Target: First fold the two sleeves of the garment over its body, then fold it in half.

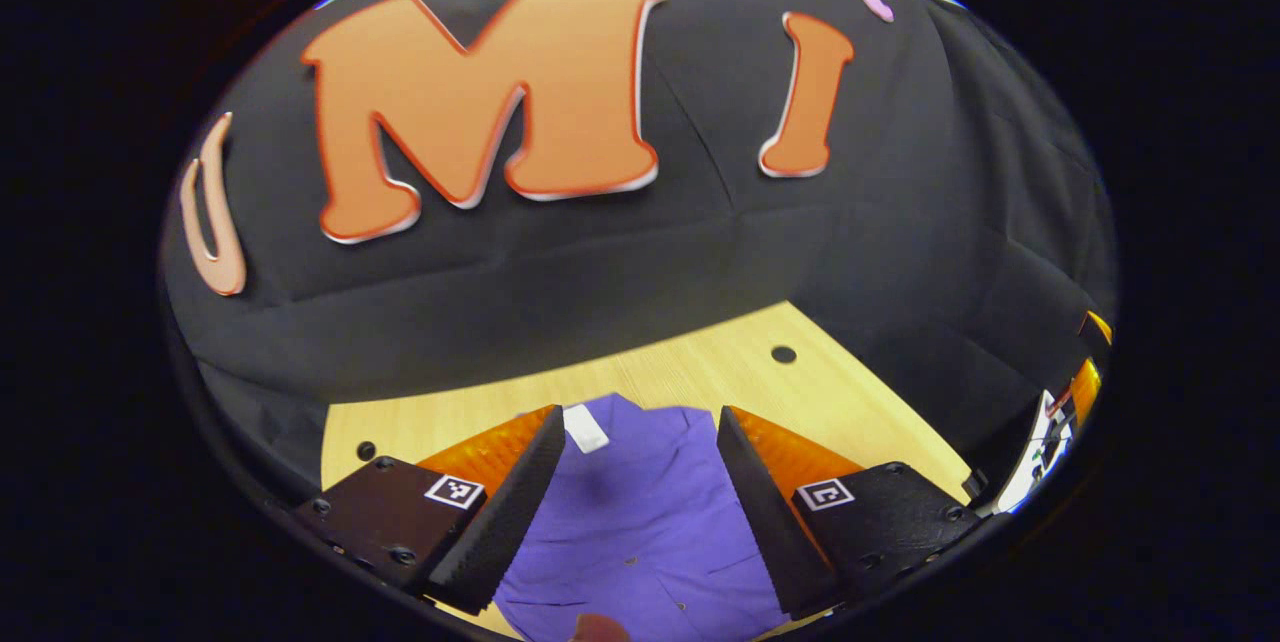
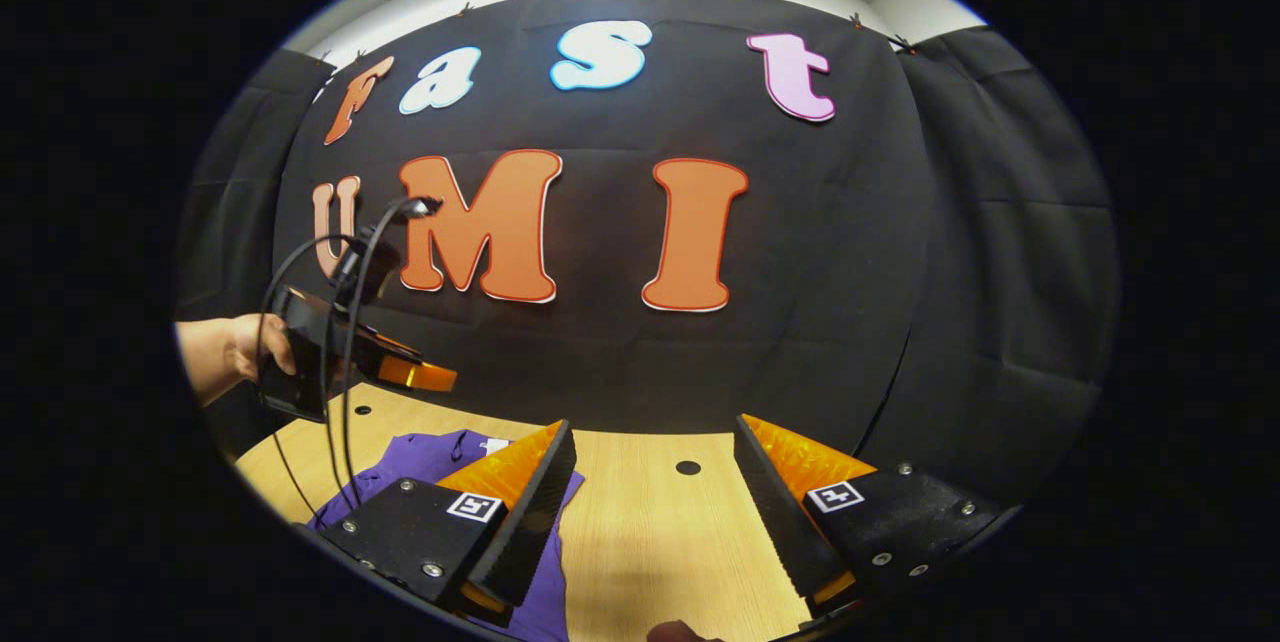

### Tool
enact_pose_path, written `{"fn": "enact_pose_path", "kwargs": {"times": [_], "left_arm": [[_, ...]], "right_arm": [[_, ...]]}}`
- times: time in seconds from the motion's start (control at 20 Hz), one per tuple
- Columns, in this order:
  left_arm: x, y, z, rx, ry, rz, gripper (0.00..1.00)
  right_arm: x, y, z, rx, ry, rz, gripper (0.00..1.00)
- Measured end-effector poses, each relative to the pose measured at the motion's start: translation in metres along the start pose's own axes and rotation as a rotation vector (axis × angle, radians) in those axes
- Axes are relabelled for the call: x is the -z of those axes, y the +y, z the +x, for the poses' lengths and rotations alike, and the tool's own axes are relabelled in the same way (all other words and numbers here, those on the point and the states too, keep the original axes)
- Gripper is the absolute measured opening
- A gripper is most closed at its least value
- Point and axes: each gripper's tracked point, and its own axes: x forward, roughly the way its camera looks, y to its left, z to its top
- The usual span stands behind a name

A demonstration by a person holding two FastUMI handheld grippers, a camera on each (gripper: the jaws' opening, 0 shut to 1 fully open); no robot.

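Purple garment (image 1: pixel 640 522) on wooden table (image 2: pixel 650 542)

A recording booth: black cloth wall (image 2: pixel 800 252) behind a wooden table (image 2: pixel 650 542).

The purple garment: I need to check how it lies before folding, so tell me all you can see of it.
The purple garment is thin woven-looking cloth, lying flat with soft wrinkles on the wooden table. A white tag sits at its far edge, seemingly the neckline. Small buttons dot its front. No fold is visible. The left gripper, open, hovers above it.
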Motion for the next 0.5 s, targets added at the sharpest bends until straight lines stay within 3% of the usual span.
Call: {"fn": "enact_pose_path", "kwargs": {"times": [0.25,0.5], "left_arm": [[-0.011,0.037,-0.077,-0.109,-0.204,-0.123,0.98],[-0.019,0.078,-0.156,-0.284,-0.38,-0.114,0.98]], "right_arm": [[-0.003,0.044,0.01,-0.067,-0.019,-0.024,0.95],[-0.007,0.081,0.018,-0.131,-0.051,-0.038,0.95]]}}
